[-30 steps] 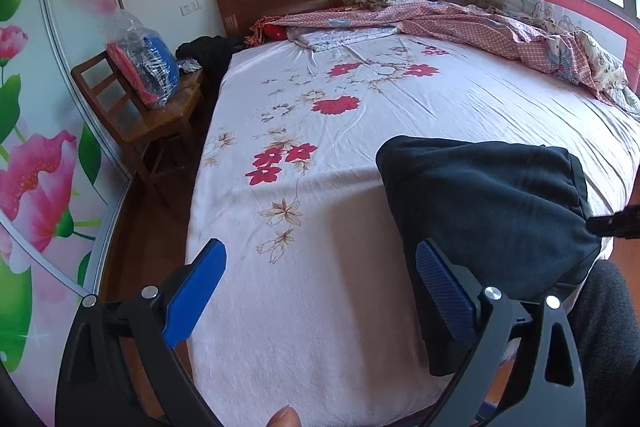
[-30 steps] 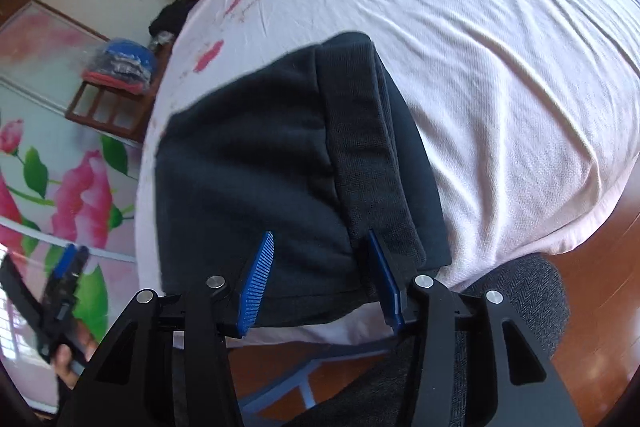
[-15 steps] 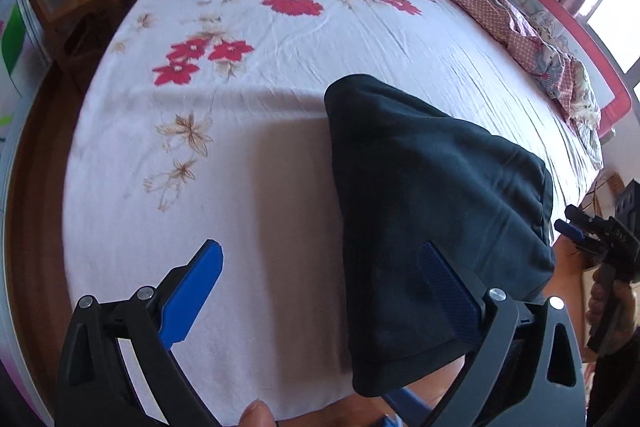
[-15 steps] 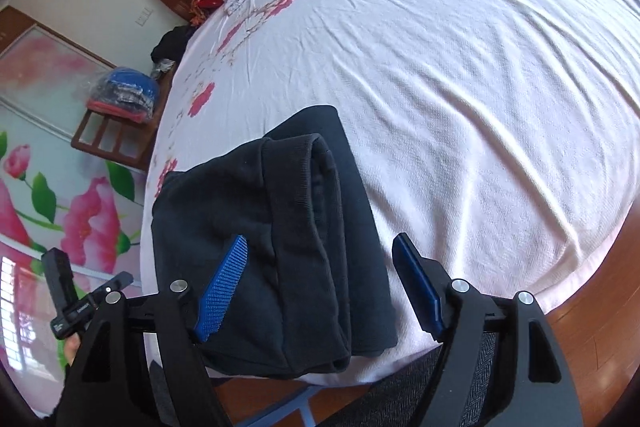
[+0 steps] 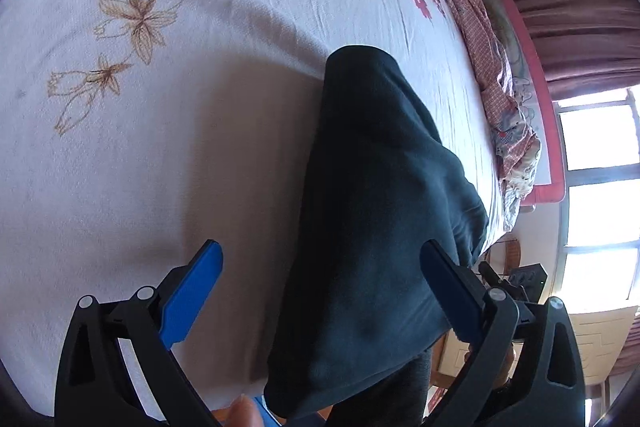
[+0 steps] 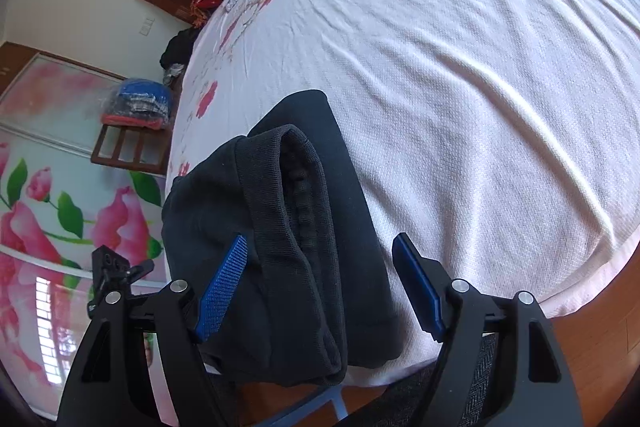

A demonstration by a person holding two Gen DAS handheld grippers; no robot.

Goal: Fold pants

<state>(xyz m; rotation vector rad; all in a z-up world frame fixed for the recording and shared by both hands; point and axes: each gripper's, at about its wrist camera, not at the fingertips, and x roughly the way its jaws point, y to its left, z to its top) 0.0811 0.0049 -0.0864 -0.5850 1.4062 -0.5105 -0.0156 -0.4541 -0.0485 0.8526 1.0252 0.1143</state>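
Note:
The dark navy pants lie folded into a compact stack at the near edge of the bed; in the right wrist view the pants show a ribbed band on top. My left gripper is open and empty, its right finger over the stack's left part. My right gripper is open and empty, its jaws spread either side of the stack's right edge. The left gripper also shows in the right wrist view, at the far left.
The bed has a white sheet with red flowers. A red patterned quilt lies along its far side. A wooden chair with bagged clothes stands beside the bed by a floral wardrobe door.
My right gripper opened from a narrow gap around the pants' edge and drew back. My left gripper stayed open and moved closer over the bed, tilting down toward the stack.

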